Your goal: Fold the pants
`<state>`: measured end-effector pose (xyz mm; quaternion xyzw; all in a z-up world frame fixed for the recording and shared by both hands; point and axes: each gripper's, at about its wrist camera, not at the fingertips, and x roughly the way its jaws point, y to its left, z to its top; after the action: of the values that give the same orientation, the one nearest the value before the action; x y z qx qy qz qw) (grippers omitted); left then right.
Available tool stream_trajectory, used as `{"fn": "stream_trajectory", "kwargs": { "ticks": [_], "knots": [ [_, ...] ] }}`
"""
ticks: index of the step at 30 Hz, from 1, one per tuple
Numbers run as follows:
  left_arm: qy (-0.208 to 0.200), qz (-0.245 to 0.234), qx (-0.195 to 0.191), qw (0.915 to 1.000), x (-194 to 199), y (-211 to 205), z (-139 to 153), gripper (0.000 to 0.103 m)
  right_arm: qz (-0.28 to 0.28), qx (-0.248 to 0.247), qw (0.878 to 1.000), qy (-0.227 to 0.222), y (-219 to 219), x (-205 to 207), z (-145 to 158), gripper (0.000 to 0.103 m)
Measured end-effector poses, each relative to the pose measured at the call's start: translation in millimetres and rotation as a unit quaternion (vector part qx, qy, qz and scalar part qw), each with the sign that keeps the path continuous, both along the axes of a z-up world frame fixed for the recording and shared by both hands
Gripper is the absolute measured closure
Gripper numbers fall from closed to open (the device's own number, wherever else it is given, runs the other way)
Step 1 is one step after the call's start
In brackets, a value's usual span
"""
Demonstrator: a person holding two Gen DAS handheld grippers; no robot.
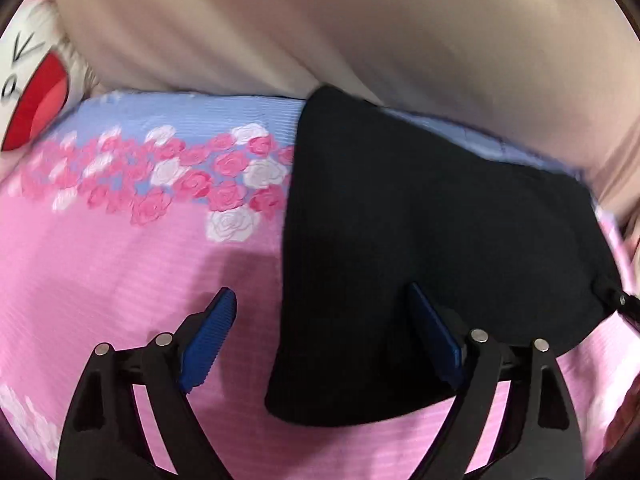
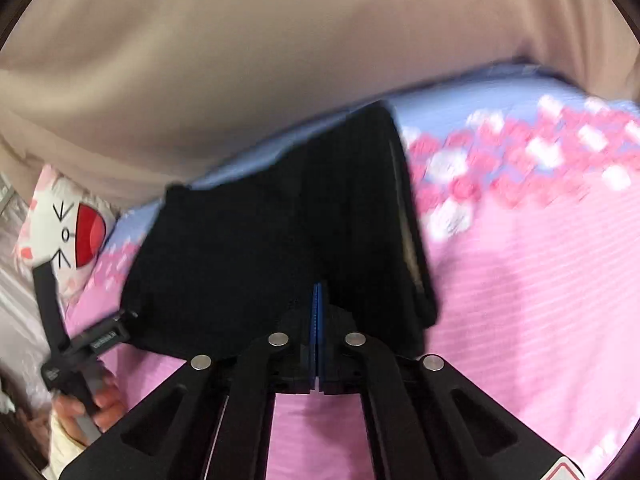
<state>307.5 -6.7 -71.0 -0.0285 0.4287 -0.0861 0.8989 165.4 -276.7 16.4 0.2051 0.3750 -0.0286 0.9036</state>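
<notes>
The black pants lie folded on a pink bedsheet. My left gripper is open, its blue pads wide apart; the right pad is over the pants' near edge, the left pad over bare sheet. In the right wrist view my right gripper is shut, blue pads pressed together on the near edge of the pants. The left gripper's body and the hand holding it show at the lower left there.
The sheet has a blue band with pink and white roses at the far side. Beige fabric rises behind the bed. A white cushion with a red mouth lies at the far left.
</notes>
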Motion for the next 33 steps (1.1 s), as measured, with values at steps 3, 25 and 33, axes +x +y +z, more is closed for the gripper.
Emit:
{"fn": "stream_trajectory", "kwargs": {
  "ticks": [3,25,33],
  "knots": [
    [-0.048,0.007,0.062,0.9969,-6.9,-5.6,11.0,0.018,0.008,-0.026,1.0,-0.012,4.1,2.0,7.8,0.103],
    [-0.066,0.002,0.097,0.9931,-17.2,-15.6,7.6,0.018,0.008,-0.019,0.999,0.036,25.9,-0.9,-20.2,0.103],
    [-0.012,-0.056,0.053,0.9969,-76.9,-12.4,12.9,0.018,-0.008,-0.128,0.987,0.097,20.4,-43.7,-39.2,0.093]
  ]
}}
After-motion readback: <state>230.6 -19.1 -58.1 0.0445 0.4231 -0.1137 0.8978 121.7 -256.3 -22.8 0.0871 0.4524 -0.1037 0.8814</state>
